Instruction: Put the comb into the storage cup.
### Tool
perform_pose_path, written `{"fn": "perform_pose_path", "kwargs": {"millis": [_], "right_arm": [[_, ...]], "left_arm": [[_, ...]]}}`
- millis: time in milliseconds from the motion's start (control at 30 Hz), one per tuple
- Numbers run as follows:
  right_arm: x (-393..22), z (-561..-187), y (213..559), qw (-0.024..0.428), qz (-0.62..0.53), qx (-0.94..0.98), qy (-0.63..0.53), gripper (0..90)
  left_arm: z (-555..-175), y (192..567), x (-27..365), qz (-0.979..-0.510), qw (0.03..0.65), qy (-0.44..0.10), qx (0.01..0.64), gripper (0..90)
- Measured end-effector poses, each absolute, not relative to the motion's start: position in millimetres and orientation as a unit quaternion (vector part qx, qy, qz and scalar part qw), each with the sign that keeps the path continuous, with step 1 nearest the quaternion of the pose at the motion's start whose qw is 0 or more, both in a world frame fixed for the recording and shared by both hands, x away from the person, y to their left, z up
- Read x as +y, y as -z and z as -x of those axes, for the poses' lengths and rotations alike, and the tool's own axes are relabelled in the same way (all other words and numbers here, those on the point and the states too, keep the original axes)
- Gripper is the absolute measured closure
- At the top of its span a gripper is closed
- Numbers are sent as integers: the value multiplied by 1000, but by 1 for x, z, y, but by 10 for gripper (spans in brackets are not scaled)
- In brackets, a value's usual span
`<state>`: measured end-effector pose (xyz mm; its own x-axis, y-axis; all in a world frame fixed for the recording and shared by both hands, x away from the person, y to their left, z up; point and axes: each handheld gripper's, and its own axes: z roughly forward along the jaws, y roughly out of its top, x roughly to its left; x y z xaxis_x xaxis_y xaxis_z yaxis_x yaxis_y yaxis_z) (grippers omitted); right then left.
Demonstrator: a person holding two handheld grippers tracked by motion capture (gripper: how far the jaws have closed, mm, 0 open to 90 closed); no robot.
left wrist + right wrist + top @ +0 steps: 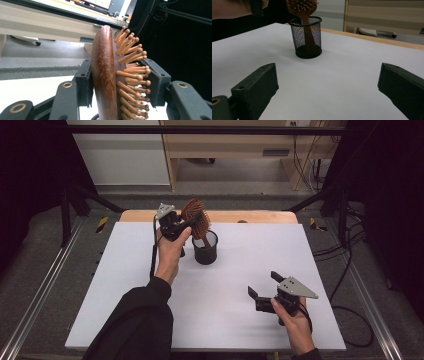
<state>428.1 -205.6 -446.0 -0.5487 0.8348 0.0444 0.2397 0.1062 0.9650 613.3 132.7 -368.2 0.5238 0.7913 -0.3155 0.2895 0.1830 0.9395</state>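
The round wooden hairbrush (195, 216) with reddish-brown back and peg bristles stands with its handle down inside the black wire-mesh cylindrical cup (205, 248), its head rising above the rim; we see the cup upright on the white tabletop (240, 270), toward the far middle of it, with a strip of bare wood showing along the tabletop's far edge. Our left hand-held gripper (192, 220) reaches in from the left and sits around the brush head; in the left gripper view one black jaw lies against the smooth wooden back and the other meets the tips of the bristle pegs, so the jaws are clamped on the brush head, though lightly; the brush (110, 75) runs upright between them. Our right hand-held gripper (264, 287) rests low over the near right part of the tabletop, well apart from the cup; its jaws stand wide apart with nothing between them; in the right gripper view they frame the cup (308, 37) and the brush handle (308, 27) farther off.
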Motion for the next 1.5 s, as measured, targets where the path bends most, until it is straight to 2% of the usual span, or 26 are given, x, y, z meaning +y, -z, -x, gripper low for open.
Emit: {"fn": "perform_pose_path", "kwargs": {"millis": [1500], "right_arm": [[-205, -427, 446, 268, -391, 687, -551, 31]], "left_arm": [[-618, 377, 152, -619, 608, -214, 449, 411]]}}
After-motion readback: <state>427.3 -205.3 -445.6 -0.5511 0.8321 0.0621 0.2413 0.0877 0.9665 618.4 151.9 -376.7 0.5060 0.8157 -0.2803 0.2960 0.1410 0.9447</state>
